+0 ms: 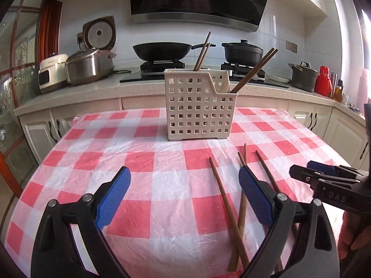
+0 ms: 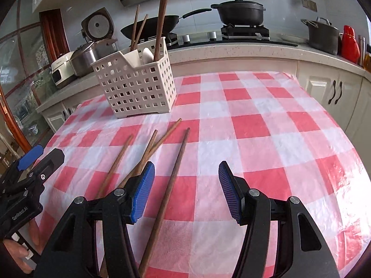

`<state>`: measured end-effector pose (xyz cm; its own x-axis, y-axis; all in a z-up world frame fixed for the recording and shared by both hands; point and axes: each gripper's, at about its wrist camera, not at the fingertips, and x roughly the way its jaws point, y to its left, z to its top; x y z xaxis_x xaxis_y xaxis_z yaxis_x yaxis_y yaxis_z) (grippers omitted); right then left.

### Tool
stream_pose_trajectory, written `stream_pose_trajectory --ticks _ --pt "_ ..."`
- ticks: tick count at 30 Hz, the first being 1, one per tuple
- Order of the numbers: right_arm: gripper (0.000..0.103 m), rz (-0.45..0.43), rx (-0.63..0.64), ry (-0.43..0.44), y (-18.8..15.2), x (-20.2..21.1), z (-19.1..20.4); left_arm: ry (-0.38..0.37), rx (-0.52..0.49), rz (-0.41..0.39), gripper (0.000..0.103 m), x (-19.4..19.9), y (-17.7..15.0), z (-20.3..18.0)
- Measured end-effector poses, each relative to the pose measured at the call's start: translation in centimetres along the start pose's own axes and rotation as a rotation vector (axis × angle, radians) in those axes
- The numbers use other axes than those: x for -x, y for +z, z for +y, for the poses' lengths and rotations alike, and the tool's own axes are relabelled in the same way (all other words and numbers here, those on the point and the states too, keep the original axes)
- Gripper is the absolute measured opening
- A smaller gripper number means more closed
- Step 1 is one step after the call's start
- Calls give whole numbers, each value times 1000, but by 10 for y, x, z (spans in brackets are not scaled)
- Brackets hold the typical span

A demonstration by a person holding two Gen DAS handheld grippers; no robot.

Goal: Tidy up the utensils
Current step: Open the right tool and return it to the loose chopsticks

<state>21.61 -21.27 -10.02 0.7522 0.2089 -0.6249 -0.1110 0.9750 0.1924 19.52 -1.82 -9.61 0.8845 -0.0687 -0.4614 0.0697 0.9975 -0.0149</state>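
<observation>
Four slim brown wooden chopsticks (image 2: 172, 180) lie loose on the crinkled red-and-white checked cloth (image 2: 266, 125), near a white perforated plastic basket (image 1: 197, 106) holding more. The left gripper (image 1: 184, 191) gapes wide and empty; the right gripper (image 2: 186, 191), half open, straddles one chopstick without gripping. Its body reads "DAS".

My table (image 2: 266, 125) is wide open on its right half, bare checked cloth from near edge to far edge, plenty of room to pass. Toward the far edge the white basket (image 1: 197, 108) stands upright, with chopsticks (image 1: 203, 51) sticking up out of it, so anything crossing above meets those. Near the front edge four loose chopsticks (image 2: 171, 185) lie fanned across the cloth. The left near corner is clear cloth too, beside my left gripper (image 1: 184, 199).
</observation>
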Motion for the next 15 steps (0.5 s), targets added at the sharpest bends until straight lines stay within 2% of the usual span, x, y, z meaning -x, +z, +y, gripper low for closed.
stream_pose_trajectory --ticks 3,6,8,15 --pt "54 43 12 -19 3 -10 3 -14 24 30 91 -5 1 7" --pt "47 95 24 -23 4 -23 6 -17 31 61 91 -9 -1 11" --pt "42 113 39 -31 6 -30 10 -14 35 63 91 -8 -2 15" --pt "36 152 66 -55 18 -50 20 -16 33 68 86 -6 -2 20"
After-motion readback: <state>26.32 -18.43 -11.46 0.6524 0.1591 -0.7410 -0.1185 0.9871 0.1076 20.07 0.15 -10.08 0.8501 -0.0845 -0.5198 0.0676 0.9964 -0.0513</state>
